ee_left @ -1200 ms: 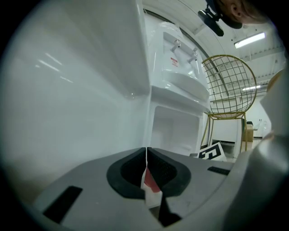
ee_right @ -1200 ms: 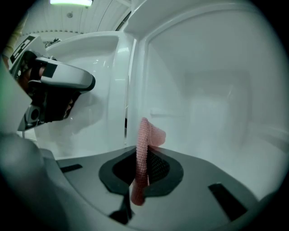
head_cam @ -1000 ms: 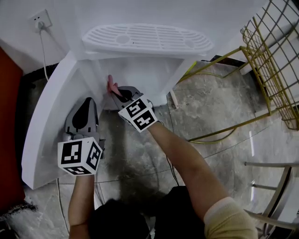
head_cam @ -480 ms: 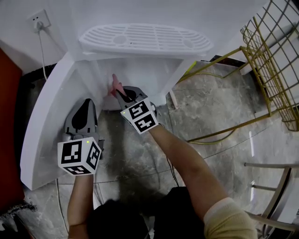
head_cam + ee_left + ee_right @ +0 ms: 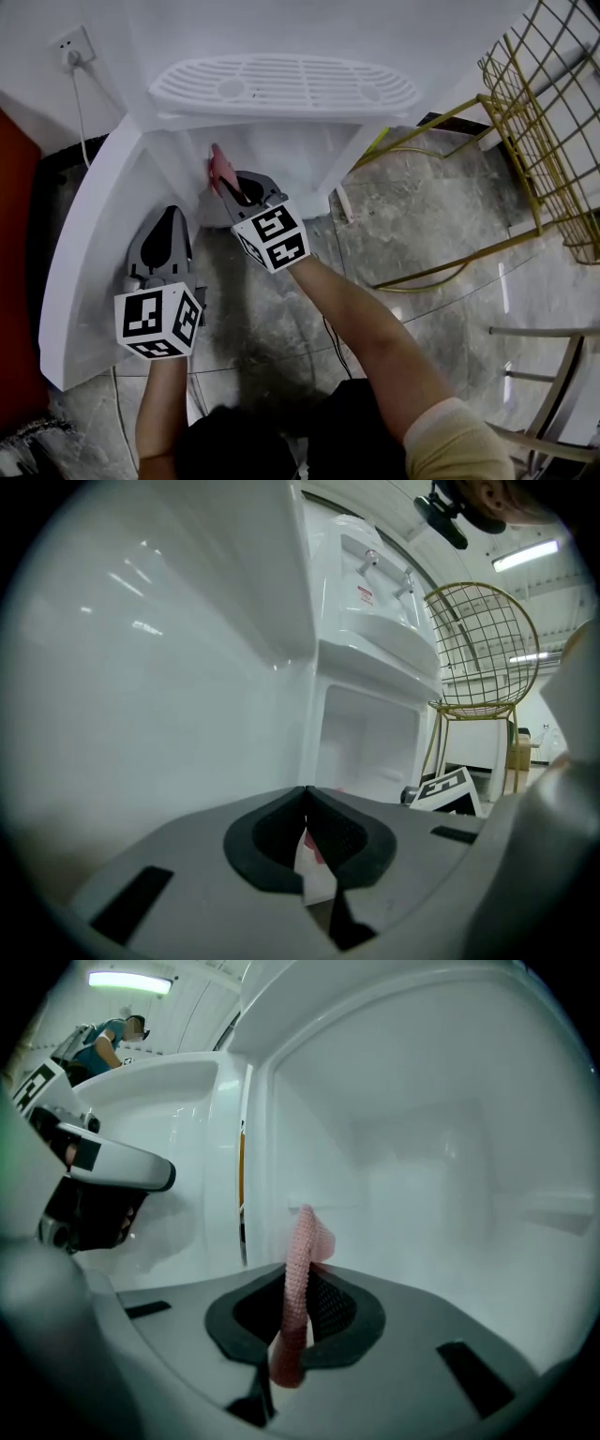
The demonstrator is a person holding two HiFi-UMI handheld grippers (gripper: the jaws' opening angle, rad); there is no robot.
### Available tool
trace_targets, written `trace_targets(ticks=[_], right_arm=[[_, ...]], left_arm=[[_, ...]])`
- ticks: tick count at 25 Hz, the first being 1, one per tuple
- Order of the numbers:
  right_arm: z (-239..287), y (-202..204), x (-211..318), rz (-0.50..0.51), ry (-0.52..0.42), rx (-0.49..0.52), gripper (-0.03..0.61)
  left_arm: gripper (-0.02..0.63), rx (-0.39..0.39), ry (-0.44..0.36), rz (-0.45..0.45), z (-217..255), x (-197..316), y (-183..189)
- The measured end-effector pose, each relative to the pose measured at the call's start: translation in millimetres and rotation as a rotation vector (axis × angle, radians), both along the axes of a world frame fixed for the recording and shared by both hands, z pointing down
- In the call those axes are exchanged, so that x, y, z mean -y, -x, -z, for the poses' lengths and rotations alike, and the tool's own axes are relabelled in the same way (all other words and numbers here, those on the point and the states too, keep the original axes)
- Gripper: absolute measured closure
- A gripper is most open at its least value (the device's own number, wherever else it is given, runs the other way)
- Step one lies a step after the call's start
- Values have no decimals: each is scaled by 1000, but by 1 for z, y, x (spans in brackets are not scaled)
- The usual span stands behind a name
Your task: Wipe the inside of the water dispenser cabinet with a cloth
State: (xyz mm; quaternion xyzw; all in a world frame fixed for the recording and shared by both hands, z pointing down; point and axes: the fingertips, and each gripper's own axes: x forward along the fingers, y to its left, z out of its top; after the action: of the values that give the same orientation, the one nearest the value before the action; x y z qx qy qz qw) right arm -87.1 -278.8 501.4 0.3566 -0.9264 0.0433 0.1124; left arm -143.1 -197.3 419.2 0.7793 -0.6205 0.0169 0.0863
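Cloth (image 5: 218, 167), pink and rolled thin, stands up out of the right gripper (image 5: 236, 187), whose jaws are clamped on it, just inside the water dispenser cabinet (image 5: 286, 150) near its left wall. At about 8 o'clock from there the left gripper (image 5: 172, 217) sits with jaws pressed together on nothing, beside the open white door (image 5: 86, 244). The drip tray (image 5: 281, 84) lies at 12 o'clock above the cabinet

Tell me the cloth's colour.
Pink. The cloth shows best in the right gripper view.
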Motion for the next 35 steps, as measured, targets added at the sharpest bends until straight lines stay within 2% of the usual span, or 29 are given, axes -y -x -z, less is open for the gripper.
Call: trace_targets(ticks=[2, 5, 8, 16, 26, 35], right_arm=[[-7, 2, 4, -7, -7, -52, 552], [-27, -2, 10, -25, -25, -208, 552], [-46, -2, 17, -45, 2, -332, 552], [-68, -17, 23, -64, -22, -507, 552], [-73, -81, 41, -281, 22, -579, 552], [-76, -120, 41, -366, 41, -670, 552]], left_arm=[[612, 2, 5, -5, -2, 0, -1], [612, 4, 16, -16, -3, 0, -5], [612, 7, 19, -22, -2, 0, -4], [612, 5, 22, -44, -2, 0, -14], [612, -3, 38, -32, -5, -1, -10], [612, 5, 36, -37, -4, -2, -17]])
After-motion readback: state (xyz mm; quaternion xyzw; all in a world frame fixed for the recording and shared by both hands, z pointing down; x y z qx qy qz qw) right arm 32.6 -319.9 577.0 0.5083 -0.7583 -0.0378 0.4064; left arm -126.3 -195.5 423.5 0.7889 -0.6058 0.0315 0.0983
